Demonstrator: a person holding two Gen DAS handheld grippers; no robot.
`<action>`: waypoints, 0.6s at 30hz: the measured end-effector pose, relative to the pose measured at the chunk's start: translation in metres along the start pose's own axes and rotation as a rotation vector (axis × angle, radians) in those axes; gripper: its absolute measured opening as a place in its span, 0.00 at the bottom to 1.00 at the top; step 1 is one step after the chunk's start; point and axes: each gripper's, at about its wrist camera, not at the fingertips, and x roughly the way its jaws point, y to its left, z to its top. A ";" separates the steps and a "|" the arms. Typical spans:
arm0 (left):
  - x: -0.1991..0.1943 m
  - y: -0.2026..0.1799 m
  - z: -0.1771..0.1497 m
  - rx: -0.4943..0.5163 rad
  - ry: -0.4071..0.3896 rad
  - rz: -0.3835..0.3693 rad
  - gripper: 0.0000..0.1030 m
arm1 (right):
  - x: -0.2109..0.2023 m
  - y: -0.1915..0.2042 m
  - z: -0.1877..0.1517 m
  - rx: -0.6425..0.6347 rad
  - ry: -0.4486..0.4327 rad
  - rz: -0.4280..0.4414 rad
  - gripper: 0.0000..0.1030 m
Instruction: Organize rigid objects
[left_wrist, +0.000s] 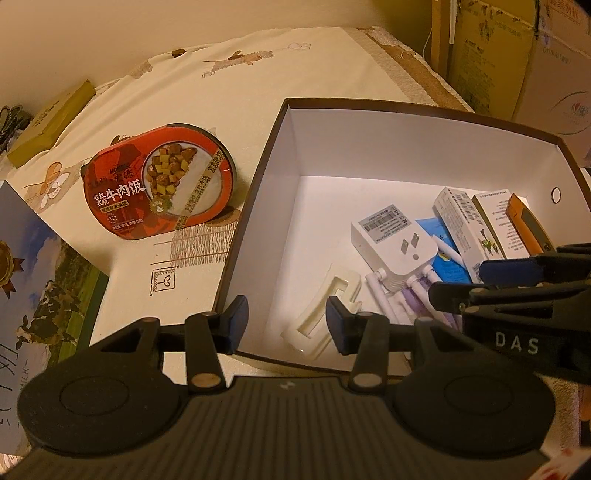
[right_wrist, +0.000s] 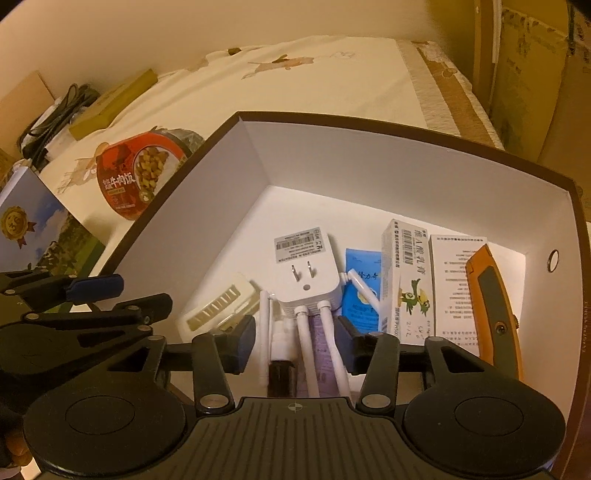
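A brown-rimmed white box (left_wrist: 406, 107) (right_wrist: 369, 123) lies on the patterned cloth. In it are a white plug-in device with antennas (left_wrist: 397, 247) (right_wrist: 306, 273), a cream plastic piece (left_wrist: 325, 310) (right_wrist: 218, 306), two white cartons (right_wrist: 406, 280), a blue packet (right_wrist: 358, 284) and an orange utility knife (right_wrist: 495, 306). My right gripper (right_wrist: 295, 339) stands open inside the box; the antennas, a dark bottle and a purple tube lie between its fingers, unpressed. My left gripper (left_wrist: 287, 319) is open over the box's near left corner, beside the cream piece. A red meal bowl (left_wrist: 159, 184) sits outside, to the box's left.
An olive flat box (left_wrist: 48, 122) and black cables (right_wrist: 55, 110) lie at the far left. A printed carton with a cow picture (left_wrist: 37, 277) stands at the near left. Cardboard boxes (left_wrist: 517, 55) rise behind the table on the right.
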 end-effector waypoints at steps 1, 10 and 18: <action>-0.001 0.000 0.000 0.000 -0.001 0.001 0.41 | -0.001 -0.001 0.000 0.000 -0.002 -0.002 0.46; -0.021 0.001 -0.004 -0.036 -0.045 -0.013 0.41 | -0.014 -0.003 0.001 -0.004 -0.027 0.001 0.50; -0.054 0.012 -0.017 -0.135 -0.097 -0.012 0.41 | -0.035 0.000 -0.001 -0.029 -0.061 0.027 0.52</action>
